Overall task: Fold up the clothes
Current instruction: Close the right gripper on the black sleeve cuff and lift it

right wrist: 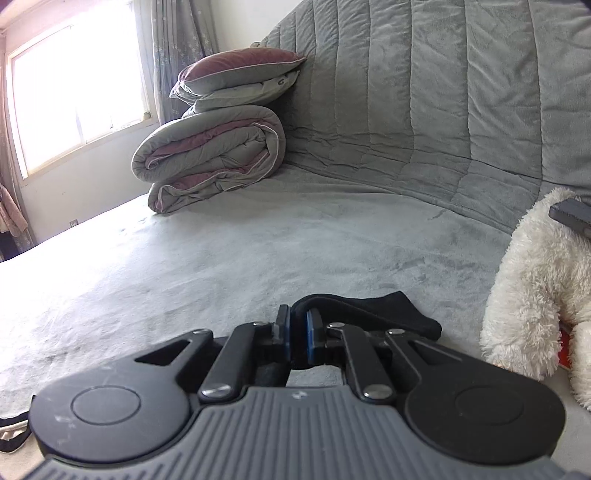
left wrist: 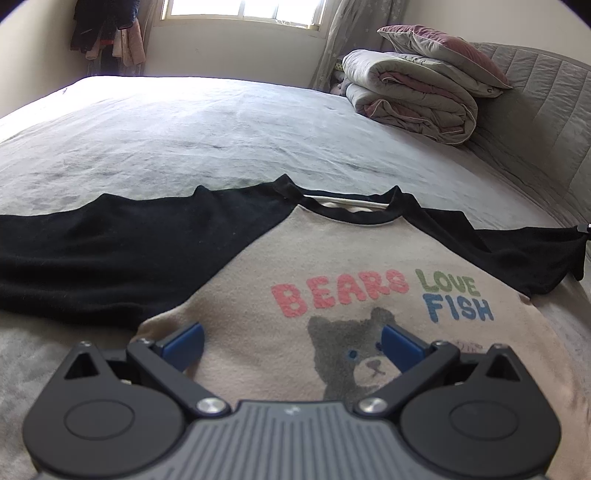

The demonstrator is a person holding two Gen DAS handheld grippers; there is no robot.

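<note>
- The left gripper (left wrist: pixel 291 345), black-armed with blue pads, hangs low over the chest of a beige fleece sweatshirt with black raglan sleeves (left wrist: pixel 258 295); its jaws stand wide apart and hold nothing.
- The sweatshirt lies face up on the grey plush bed cover (left wrist: pixel 221 140), its bear print and the words "BEARS LOVE FISH" between and just beyond the open fingers.
- Its left-hand black sleeve (left wrist: pixel 92 251) spreads flat out to the frame's edge; the black collar (left wrist: pixel 347 214) points away toward the far side of the bed.
- The right gripper (right wrist: pixel 297 332) is pressed closed on the cuff end of the other black sleeve (right wrist: pixel 388 314), the fabric pinched between the blue pads and draping off to the right onto the cover.
- Just right of that cuff sits a white fluffy stuffed toy (right wrist: pixel 535 288), near enough to crowd that side.
- Beyond the collar the cover runs bare and broad, with plenty of free room up to the bright far edge.
- At the far right corner a rolled grey-and-mauve quilt (left wrist: pixel 413 107) rests against the quilted grey headboard (right wrist: pixel 443 92), with a mauve-and-grey pillow (left wrist: pixel 443 51) stacked on top.
- Farthest off, a sunlit window (left wrist: pixel 240 9) with curtains, and dark clothes hanging in the left corner (left wrist: pixel 107 29).
</note>
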